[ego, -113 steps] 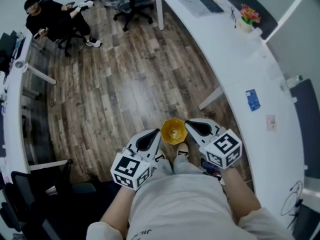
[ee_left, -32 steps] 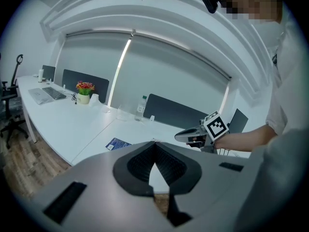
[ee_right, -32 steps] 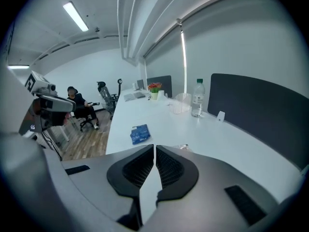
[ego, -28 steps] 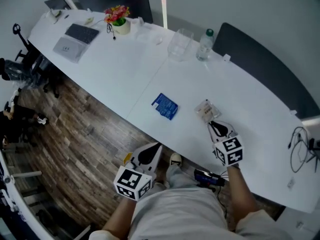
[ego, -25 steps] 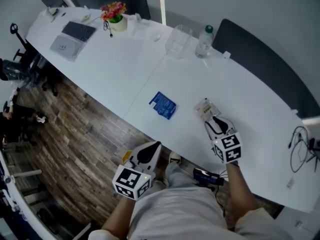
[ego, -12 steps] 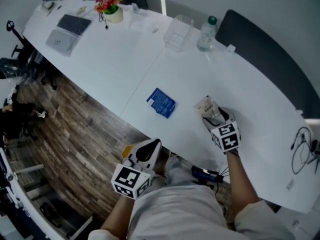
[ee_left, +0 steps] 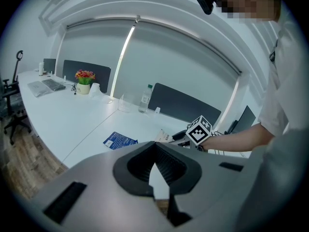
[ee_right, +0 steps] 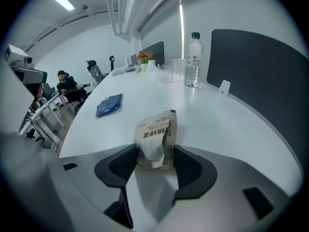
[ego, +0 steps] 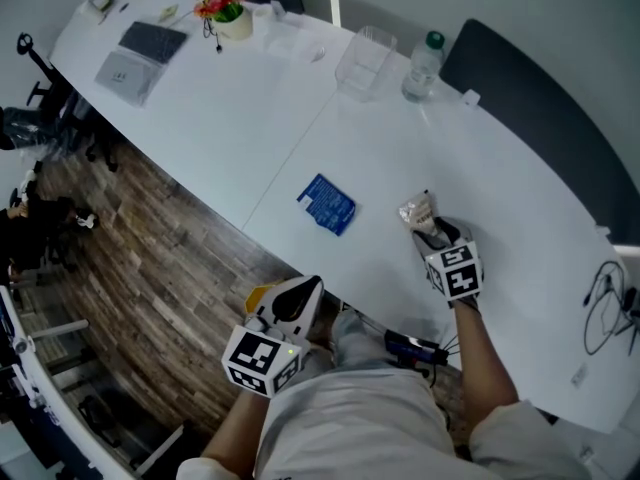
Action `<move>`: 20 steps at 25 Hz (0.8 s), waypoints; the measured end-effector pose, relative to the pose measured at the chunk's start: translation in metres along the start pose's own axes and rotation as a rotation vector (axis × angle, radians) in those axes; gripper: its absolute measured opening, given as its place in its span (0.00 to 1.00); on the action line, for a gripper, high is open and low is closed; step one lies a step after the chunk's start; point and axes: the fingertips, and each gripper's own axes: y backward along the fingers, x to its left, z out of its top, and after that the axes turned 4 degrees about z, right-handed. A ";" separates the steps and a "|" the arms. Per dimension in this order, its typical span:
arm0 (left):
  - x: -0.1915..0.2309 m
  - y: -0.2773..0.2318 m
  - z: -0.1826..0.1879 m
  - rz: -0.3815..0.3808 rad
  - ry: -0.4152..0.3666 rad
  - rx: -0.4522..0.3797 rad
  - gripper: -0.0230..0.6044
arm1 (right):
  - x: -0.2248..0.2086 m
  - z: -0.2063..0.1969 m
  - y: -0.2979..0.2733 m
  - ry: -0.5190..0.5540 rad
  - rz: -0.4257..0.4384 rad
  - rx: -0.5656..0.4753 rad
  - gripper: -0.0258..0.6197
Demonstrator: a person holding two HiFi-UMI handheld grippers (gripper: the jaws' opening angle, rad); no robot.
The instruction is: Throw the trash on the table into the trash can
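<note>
A beige snack packet (ego: 416, 211) (ee_right: 157, 134) stands crumpled on the white table (ego: 250, 118). My right gripper (ego: 432, 230) (ee_right: 155, 153) has its near end between its jaws. They are closing, and both pads touch the packet. To its left a blue packet (ego: 327, 204) (ee_right: 109, 104) (ee_left: 119, 140) lies flat near the table's front edge. My left gripper (ego: 300, 293) (ee_left: 154, 146) hangs shut and empty over the wooden floor, short of the table. A yellow edge of the trash can (ego: 258, 298) shows beside it.
At the table's far side stand a water bottle (ego: 424, 66) (ee_right: 193, 59), a clear plastic box (ego: 364, 63), a flower pot (ego: 224, 8) and a laptop (ego: 135, 53). Dark partitions (ego: 540, 118) line the back. Cables (ego: 610, 303) lie at the right. A seated person (ee_right: 67, 88) is at the room's far end.
Over the last second my right gripper slid forward onto the beige packet, which went from lying flat to crumpled and raised between the jaws. The left gripper stayed put.
</note>
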 end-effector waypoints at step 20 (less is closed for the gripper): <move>0.000 0.022 -0.001 0.007 -0.004 -0.029 0.04 | 0.018 0.027 0.027 0.037 -0.010 -0.095 0.10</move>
